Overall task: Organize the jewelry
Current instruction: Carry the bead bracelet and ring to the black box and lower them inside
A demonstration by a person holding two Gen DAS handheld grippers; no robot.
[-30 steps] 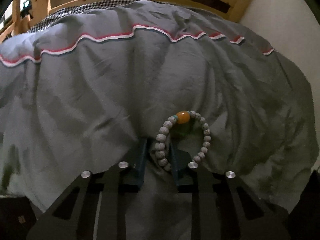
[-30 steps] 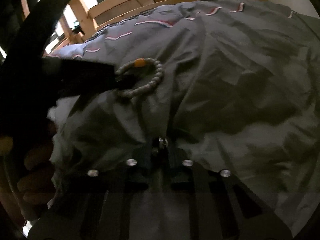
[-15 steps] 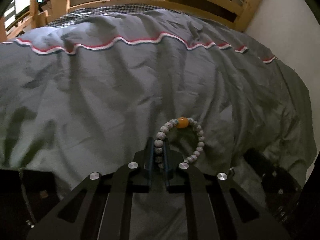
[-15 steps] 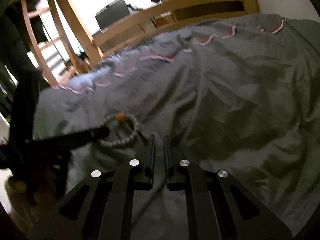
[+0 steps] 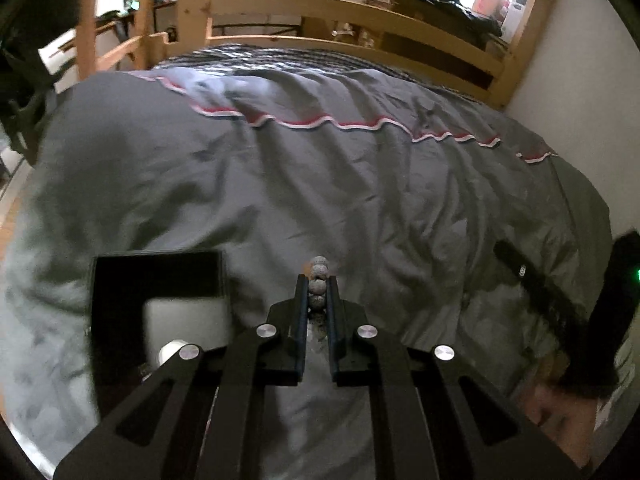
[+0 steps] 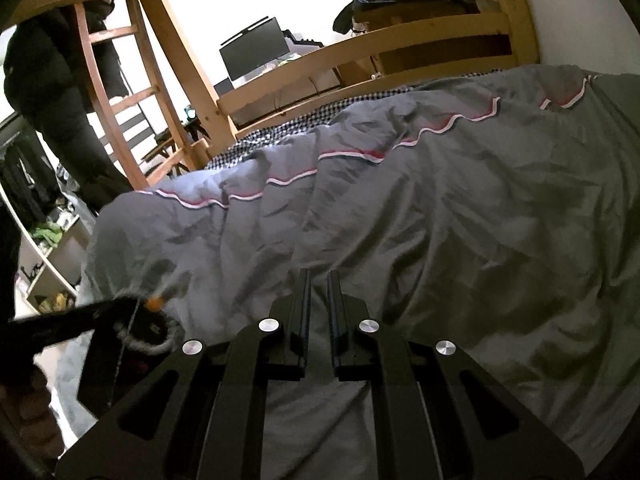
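My left gripper point(image 5: 318, 286) is shut on a grey beaded bracelet point(image 5: 319, 276), seen edge-on, held above the grey duvet point(image 5: 320, 184). An open black jewelry box point(image 5: 160, 300) with a pale lining lies on the duvet just left of it. In the right wrist view the bracelet point(image 6: 150, 332) with its orange bead hangs blurred from the left gripper's fingers point(image 6: 76, 320) at lower left. My right gripper point(image 6: 318, 280) is shut and empty above the duvet point(image 6: 440, 220). It also shows as a dark shape in the left wrist view point(image 5: 536, 280).
A wooden bed frame and rail point(image 5: 360, 16) runs along the far side. A ladder point(image 6: 112, 92) stands at the left. A white wall point(image 5: 580, 60) is on the right. A shelf point(image 6: 48, 256) stands beside the bed at left.
My left gripper has lifted the bracelet and moved it left, next to the black box, which has come into view. The bracelet now shows edge-on. My right gripper has pulled back and tilted up.
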